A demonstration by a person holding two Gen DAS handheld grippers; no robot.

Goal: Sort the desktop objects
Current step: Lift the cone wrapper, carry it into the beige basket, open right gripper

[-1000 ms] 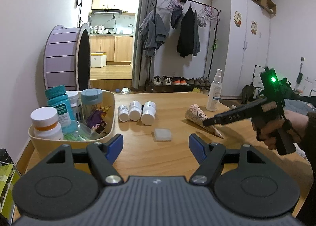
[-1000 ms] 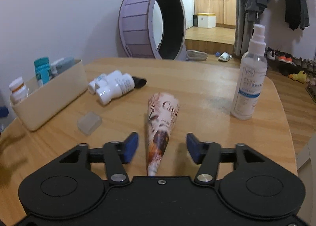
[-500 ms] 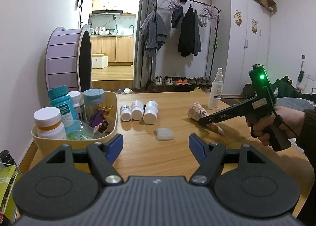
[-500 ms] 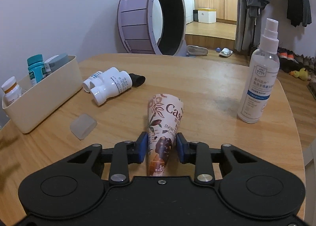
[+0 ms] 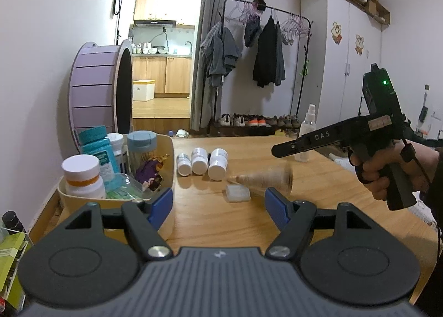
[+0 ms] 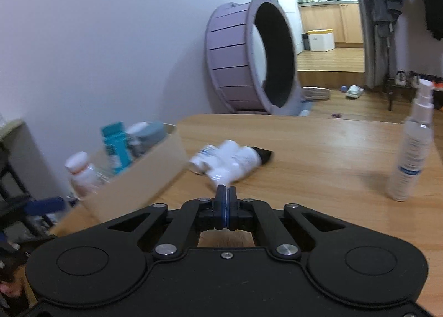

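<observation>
A paper-wrapped cone shows blurred in the left wrist view, low over the table beside a small clear lid, below and apart from my right gripper. In the right wrist view my right gripper has its pads pressed together with nothing between them; the cone is out of that view. My left gripper is open and empty near the table's front. Three white bottles lie side by side beside the beige bin; they also show in the right wrist view.
The bin holds several bottles, a teal one among them. A spray bottle stands at the table's right. A purple wheel stands behind the table. A clothes rack stands further back.
My right gripper was shut on the cone half a second ago; now its pads meet empty and it has lifted and swung left. The cone has slipped out and is moving near the lid.
</observation>
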